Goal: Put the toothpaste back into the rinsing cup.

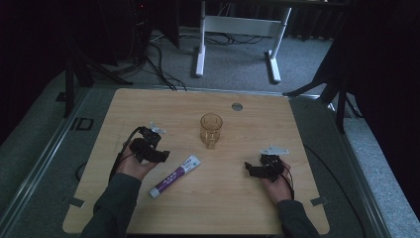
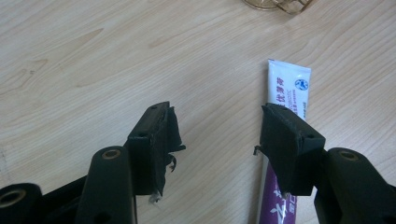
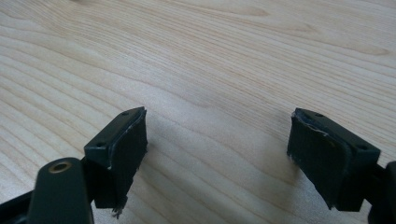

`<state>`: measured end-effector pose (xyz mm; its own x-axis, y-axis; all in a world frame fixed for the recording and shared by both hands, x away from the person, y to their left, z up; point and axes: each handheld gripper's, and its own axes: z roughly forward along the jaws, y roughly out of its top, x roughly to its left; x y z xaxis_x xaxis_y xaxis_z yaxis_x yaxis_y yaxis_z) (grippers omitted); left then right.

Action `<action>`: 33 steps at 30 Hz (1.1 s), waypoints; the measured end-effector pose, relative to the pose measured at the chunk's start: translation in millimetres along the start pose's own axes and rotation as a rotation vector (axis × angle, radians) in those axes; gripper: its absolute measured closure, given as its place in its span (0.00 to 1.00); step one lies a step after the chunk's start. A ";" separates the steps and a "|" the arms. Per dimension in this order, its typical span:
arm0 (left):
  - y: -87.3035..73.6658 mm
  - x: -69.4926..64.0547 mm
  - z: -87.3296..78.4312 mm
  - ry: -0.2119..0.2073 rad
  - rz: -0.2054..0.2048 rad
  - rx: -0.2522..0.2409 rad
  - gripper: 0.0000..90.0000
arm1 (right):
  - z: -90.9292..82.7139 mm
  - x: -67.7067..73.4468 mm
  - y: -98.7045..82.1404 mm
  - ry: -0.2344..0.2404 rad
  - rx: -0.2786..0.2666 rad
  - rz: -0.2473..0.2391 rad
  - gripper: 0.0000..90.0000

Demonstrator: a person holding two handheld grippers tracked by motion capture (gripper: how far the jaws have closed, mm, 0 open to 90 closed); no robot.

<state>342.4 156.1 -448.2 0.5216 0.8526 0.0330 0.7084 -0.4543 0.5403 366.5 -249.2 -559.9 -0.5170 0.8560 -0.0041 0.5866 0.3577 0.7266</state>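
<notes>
A white and purple toothpaste tube [image 1: 176, 175] lies flat on the wooden table [image 1: 148, 109], left of centre and slanted. An amber glass cup [image 1: 211, 130] stands upright just beyond it. My left gripper [image 1: 162, 154] hovers at the tube's left side, open, with nothing between its jaws. In the left gripper view the tube [image 2: 287, 91] runs under the right-hand jaw while the left gripper [image 2: 217, 133] spans bare wood; the cup's base [image 2: 278, 4] peeks in at the top. My right gripper [image 1: 250, 169] rests open at the right, and the right gripper [image 3: 217, 142] faces bare tabletop.
A round grey grommet [image 1: 237, 106] sits near the table's far edge. Beyond the table are the white legs of a desk [image 1: 237, 29], cables on grey carpet and dark stands at both sides.
</notes>
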 end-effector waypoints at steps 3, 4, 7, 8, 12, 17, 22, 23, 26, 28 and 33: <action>1.2 0.3 1.9 -0.002 0.004 0.009 0.49 | 0.0 0.0 0.0 0.000 0.000 0.000 0.22; 1.6 0.2 2.3 -0.002 0.004 0.012 0.48 | 0.0 0.0 0.0 0.000 0.000 0.000 0.22; 3.0 -0.1 3.6 -0.006 0.008 0.017 0.49 | 0.0 -0.1 0.0 0.000 0.001 -0.001 0.22; 3.4 -0.3 3.8 -0.010 0.008 0.019 0.49 | 0.0 -0.1 -0.1 0.000 0.000 -0.002 0.22; 4.6 -0.8 4.8 -0.016 0.007 0.029 0.49 | -0.2 0.2 -0.3 -0.001 0.001 0.000 0.22; 5.9 -2.5 4.4 -0.016 0.016 0.045 0.49 | -0.5 0.5 -0.4 -0.001 0.001 0.001 0.22; 7.2 -4.7 4.6 -0.011 0.011 0.056 0.49 | -0.6 0.6 -0.6 -0.001 0.001 0.001 0.22; 7.5 -5.2 4.6 -0.012 0.014 0.059 0.49 | -0.6 0.6 -0.6 -0.001 0.001 0.001 0.22; 8.1 -6.6 5.3 -0.008 0.012 0.066 0.49 | -0.6 0.6 -0.6 -0.001 0.001 0.002 0.22; 8.3 -7.0 6.5 -0.009 0.010 0.073 0.49 | -0.6 0.7 -0.6 -0.001 0.001 0.002 0.22; 8.8 -7.9 9.4 0.002 0.016 0.093 0.49 | -0.6 0.6 -0.6 -0.001 0.001 0.002 0.22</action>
<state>348.9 142.9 -451.6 0.5327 0.8452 0.0427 0.7406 -0.4901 0.4597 365.4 -249.0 -559.9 -0.5152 0.8570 -0.0037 0.5881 0.3567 0.7259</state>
